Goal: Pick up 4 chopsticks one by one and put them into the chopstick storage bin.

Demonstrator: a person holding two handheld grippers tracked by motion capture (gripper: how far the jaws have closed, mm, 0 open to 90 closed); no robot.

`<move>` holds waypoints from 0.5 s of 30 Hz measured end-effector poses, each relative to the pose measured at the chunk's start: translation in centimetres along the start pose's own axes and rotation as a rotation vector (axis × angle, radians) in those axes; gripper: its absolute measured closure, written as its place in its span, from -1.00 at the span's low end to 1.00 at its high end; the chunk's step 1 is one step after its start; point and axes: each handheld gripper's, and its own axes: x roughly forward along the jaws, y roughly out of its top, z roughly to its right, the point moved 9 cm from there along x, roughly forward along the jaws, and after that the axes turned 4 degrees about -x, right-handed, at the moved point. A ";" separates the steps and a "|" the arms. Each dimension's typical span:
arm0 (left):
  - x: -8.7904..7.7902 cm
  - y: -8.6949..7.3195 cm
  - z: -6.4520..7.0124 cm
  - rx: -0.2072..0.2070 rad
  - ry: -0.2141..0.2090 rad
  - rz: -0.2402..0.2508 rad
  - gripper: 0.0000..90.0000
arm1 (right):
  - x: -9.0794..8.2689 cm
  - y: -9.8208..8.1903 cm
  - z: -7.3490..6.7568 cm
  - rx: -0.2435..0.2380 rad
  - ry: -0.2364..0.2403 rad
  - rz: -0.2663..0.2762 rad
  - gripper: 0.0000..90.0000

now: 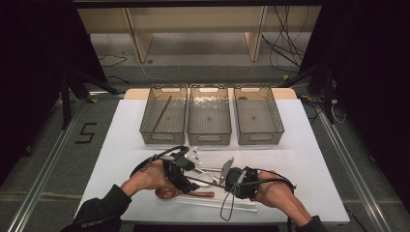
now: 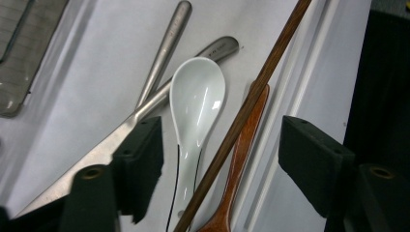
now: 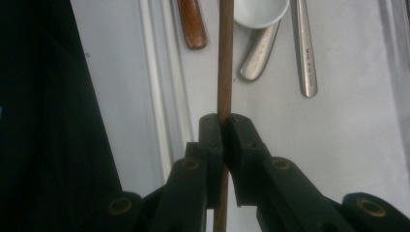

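Chopstick (image 3: 224, 58) of dark wood sits clenched in my right tongs (image 3: 224, 126), the pads pressed on it from both sides, and it runs on from there over the white surface (image 1: 309, 145) toward my left tongs (image 2: 220, 159). Those stand released, the stick passing slantwise through the gap between their pads without touching either. I see the same stick in the left gripper view (image 2: 251, 101), crossing above a white soup spoon (image 2: 196, 106) and a brown wooden spoon (image 2: 241, 154) that lie side by side on the surface. Two metal handles (image 2: 164, 53) lie just beyond the white spoon, one partly under its bowl. In the high view both tongs (image 1: 186, 166) (image 1: 227, 174) hang low over the near middle of the surface, close together, with the stick (image 1: 200, 181) bridging them. At the far edge stand three clear bins (image 1: 211, 137) in a row; the left one holds another dark stick (image 1: 162, 113) lying slantwise.
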 end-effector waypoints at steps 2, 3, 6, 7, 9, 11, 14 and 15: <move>0.1 -0.1 0.1 0.011 -0.005 -0.017 -0.12 | 0.0 0.1 -0.1 0.000 0.001 0.004 0.89; 0.2 -0.1 0.2 0.021 -0.005 -0.025 -0.08 | 0.0 0.1 -0.1 -0.004 0.000 0.003 0.89; 0.3 -0.2 0.3 0.035 -0.014 -0.036 0.08 | -0.1 0.1 -0.2 -0.016 0.002 0.003 0.89; 0.4 -0.2 0.3 0.042 -0.020 -0.042 0.13 | 0.0 0.2 -0.3 -0.013 0.002 0.007 0.89; 0.5 -0.2 0.5 0.040 -0.030 -0.047 0.19 | -0.1 0.2 -0.3 -0.022 0.002 0.007 0.89; 0.6 -0.3 0.6 0.054 -0.034 -0.058 0.26 | -0.1 0.3 -0.4 -0.030 0.002 0.014 0.89; 0.6 -0.3 0.7 0.065 -0.042 -0.065 0.35 | -0.1 0.4 -0.5 -0.025 -0.001 0.015 0.89; 0.6 -0.4 0.7 0.066 -0.048 -0.066 0.39 | -0.1 0.4 -0.5 -0.031 -0.002 0.014 0.89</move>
